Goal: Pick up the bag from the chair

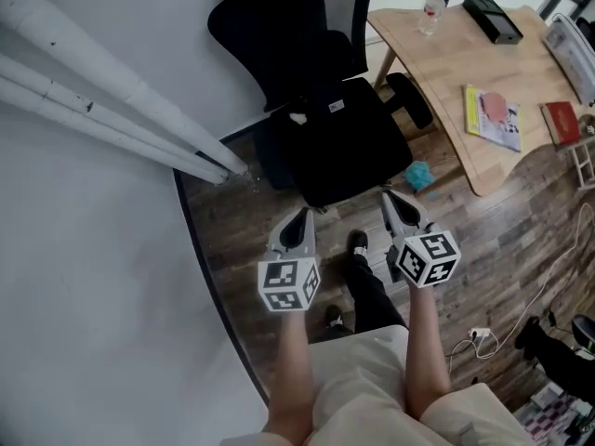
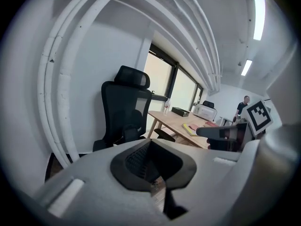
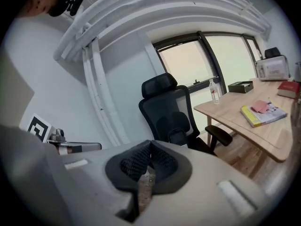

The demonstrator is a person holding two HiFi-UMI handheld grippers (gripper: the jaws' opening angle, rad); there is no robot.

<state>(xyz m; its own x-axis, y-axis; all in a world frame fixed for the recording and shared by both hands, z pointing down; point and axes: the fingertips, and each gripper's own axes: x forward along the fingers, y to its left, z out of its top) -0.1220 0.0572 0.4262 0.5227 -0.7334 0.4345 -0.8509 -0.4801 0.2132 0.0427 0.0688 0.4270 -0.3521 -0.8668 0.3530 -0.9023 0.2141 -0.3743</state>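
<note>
A black office chair (image 1: 307,54) stands ahead of me against the white wall. On its seat lies a black bag (image 1: 330,142) with small white tags, dark against the dark seat. The bag also shows on the seat in the right gripper view (image 3: 178,136) and, less clearly, in the left gripper view (image 2: 129,134). My left gripper (image 1: 299,219) is shut and empty, a short way in front of the seat's near edge. Beside it my right gripper (image 1: 390,199) is likewise shut and empty, just short of the seat's front right corner. In their own views, the left gripper (image 2: 151,141) and right gripper (image 3: 150,143) show pads pressed together.
A curved wooden desk (image 1: 437,72) stands to the right with a water bottle (image 1: 430,12), a black box (image 1: 493,19) and books (image 1: 493,114). White pipes (image 1: 112,100) slant along the wall at left. A teal object (image 1: 418,177) and cables (image 1: 479,337) lie on the wood floor.
</note>
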